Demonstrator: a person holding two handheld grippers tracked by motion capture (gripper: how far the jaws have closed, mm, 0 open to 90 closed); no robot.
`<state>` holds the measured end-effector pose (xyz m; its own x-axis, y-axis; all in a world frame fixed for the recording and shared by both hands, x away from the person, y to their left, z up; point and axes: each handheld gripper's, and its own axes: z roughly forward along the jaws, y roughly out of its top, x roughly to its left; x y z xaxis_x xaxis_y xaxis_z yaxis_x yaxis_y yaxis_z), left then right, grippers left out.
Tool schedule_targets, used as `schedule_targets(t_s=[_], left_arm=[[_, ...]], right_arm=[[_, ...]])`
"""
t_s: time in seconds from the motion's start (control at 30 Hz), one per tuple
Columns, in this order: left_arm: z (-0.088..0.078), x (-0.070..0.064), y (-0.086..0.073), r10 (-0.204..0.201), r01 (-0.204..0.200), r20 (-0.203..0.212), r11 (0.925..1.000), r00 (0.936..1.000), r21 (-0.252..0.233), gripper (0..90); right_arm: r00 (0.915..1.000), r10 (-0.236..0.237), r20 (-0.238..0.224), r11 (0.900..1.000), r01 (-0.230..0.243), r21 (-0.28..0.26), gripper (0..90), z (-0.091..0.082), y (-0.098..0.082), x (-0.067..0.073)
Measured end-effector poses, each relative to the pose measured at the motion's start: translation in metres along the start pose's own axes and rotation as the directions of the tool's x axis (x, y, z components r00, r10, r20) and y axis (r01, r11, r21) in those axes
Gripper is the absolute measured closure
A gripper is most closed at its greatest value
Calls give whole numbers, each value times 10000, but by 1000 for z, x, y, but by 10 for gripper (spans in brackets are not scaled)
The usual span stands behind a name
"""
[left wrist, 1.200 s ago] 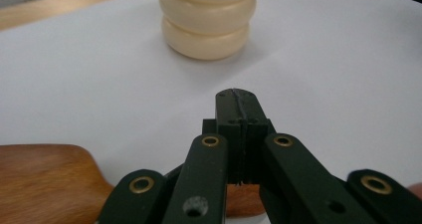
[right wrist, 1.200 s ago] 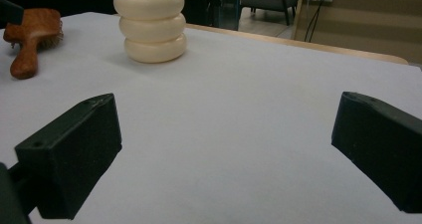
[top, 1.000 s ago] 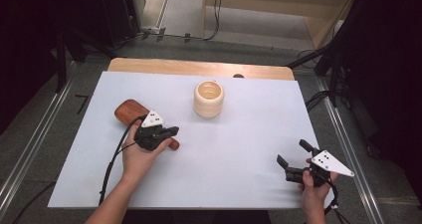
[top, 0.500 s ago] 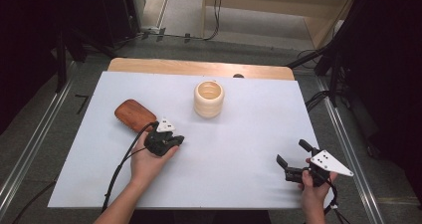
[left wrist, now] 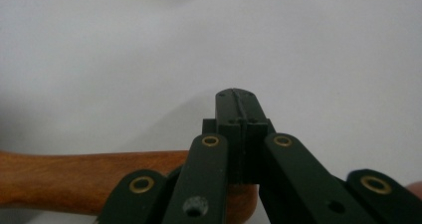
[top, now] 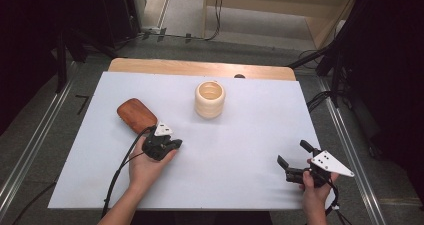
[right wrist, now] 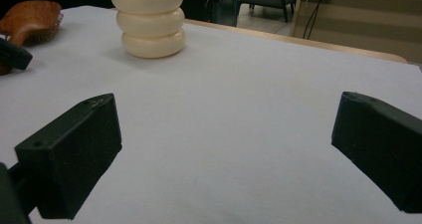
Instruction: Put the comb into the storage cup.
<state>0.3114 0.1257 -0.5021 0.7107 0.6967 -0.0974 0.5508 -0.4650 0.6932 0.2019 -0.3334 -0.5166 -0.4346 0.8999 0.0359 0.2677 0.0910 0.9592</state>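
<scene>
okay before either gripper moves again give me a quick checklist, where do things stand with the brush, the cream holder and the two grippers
1. Left gripper fingers shut: ok, they meet in the left gripper view, nothing between them.
2. Brush handle in a grasp: not ok; the wooden brush lies on the table with its handle beneath the shut fingers, not between them.
3. Right gripper open: ok, fingers wide apart with only bare white table between them.
4. Cream ribbed holder upright: ok, standing apart from the brush and both grippers.
5. Holder contents: cannot tell.
</scene>
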Motion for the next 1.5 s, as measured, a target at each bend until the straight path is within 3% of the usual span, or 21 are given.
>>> schedule_targets(t_s=[0.43,0.7,0.87,1.17,1.5], left_arm=[[-27,5,-27,-380,379,-161,9993,9991,-67,900],[-43,11,-41,-498,501,-551,9987,9972,37,900],[-54,19,-51,-920,921,-671,9957,9935,-12,900],[-72,35,-62,-1275,1284,-1062,9917,9861,15,900],[-89,54,-71,-1640,1638,-1595,9864,9735,-144,900]], right_arm=[[10000,-14,19,10000,14,70,0,1,0,0],[10000,2,50,10000,-2,69,0,1,0,1],[10000,-58,54,10000,58,74,0,1,0,0],[10000,-22,40,10000,22,82,0,1,0,0],[10000,-38,59,10000,38,88,0,1,0,0]])
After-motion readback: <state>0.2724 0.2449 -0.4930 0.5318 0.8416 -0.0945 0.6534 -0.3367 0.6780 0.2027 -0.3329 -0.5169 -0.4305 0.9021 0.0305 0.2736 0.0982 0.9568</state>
